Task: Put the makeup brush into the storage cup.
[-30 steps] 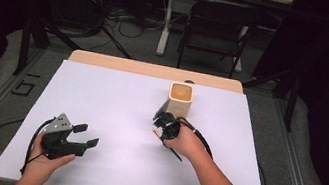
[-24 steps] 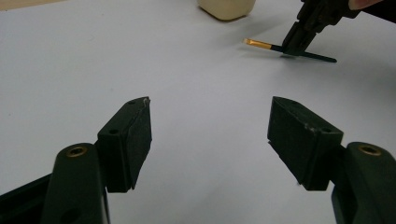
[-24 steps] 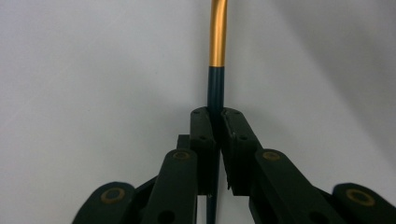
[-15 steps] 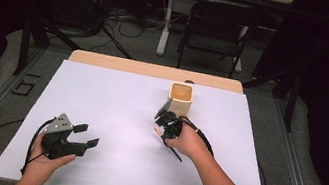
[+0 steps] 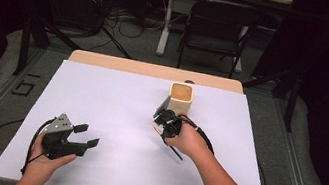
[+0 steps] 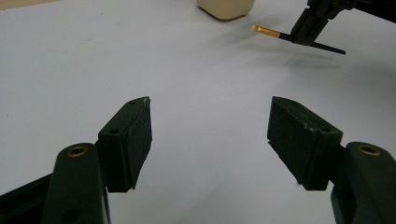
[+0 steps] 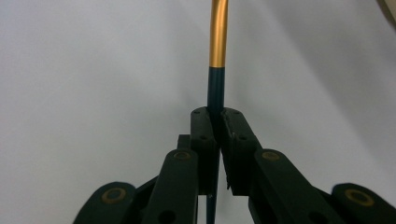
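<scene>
Brush (image 7: 218, 56) clamped tight in my right gripper (image 5: 164, 119), just beside the cup (image 5: 181, 98) near the table's (image 5: 116, 94) far edge; left gripper (image 5: 86, 136) wide, empty, near corner.

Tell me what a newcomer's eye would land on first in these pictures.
First the right claw, shut on a thin black stick with a gold end, held above the white table just in front of a cream square cup near the table's far edge. Next the left claw, at the near left, its jaws spread wide with nothing between them.
</scene>
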Motion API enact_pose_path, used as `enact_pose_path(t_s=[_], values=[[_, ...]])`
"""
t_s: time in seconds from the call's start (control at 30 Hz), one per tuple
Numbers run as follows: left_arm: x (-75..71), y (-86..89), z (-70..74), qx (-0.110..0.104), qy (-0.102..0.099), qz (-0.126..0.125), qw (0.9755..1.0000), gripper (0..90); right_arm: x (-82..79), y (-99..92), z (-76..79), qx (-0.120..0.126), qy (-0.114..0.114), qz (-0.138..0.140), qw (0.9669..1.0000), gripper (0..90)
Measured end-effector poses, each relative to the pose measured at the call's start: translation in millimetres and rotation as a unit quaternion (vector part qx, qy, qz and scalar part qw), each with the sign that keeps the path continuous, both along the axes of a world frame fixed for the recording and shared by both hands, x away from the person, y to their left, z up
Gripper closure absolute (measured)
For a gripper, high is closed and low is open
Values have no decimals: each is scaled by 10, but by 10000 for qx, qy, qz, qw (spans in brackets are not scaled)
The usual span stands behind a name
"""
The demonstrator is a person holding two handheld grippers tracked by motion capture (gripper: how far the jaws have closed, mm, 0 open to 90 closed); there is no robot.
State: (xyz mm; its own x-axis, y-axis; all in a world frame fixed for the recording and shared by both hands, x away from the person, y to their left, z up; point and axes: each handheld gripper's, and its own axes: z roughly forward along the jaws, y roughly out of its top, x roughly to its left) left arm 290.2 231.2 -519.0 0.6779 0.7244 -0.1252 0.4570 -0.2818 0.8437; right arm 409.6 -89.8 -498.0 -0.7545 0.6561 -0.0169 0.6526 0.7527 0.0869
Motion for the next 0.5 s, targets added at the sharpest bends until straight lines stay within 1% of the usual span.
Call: enact_pose_path(t_s=[0.03,0.07,0.1,0.13,0.17,0.23,0.3,0.33,0.37,0.4,0.43,0.47,0.5], values=[[0,0,0,-1,4,2,10000,310,-6,-4,-5,100,-84,12,9999,838],[0,0,0,4,2,0,10000,310,-11,2,13,120,-45,-27,9999,838],[0,-1,0,2,3,1,10000,310,-14,4,30,109,-36,-4,9999,838],[-1,-2,0,10,1,8,10000,310,-17,0,28,193,-56,4,9998,838],[-1,-2,-1,8,1,12,10000,310,-20,3,43,155,-57,9,9999,838],[-2,-5,0,10,6,20,10000,310,-25,-4,44,216,-117,6,9997,838],[-1,-7,-2,8,5,8,10000,310,-29,-10,67,243,-72,-13,9997,838],[-1,-7,-2,8,5,8,10000,310,-29,-19,68,301,-124,-1,9995,838],[-2,-10,-3,18,7,6,10000,310,-30,-27,83,332,-101,-7,9994,838],[-3,-12,-3,12,8,6,10000,311,-32,-35,93,382,-139,-18,9992,838],[-3,-12,-3,12,8,6,10000,312,-32,-35,93,382,-139,-18,9992,838],[-4,-15,-3,34,12,16,10000,311,-37,-52,127,485,-165,-41,9987,838],[-3,-15,-3,42,19,11,10000,312,-37,-63,152,438,-237,6,9988,838]])
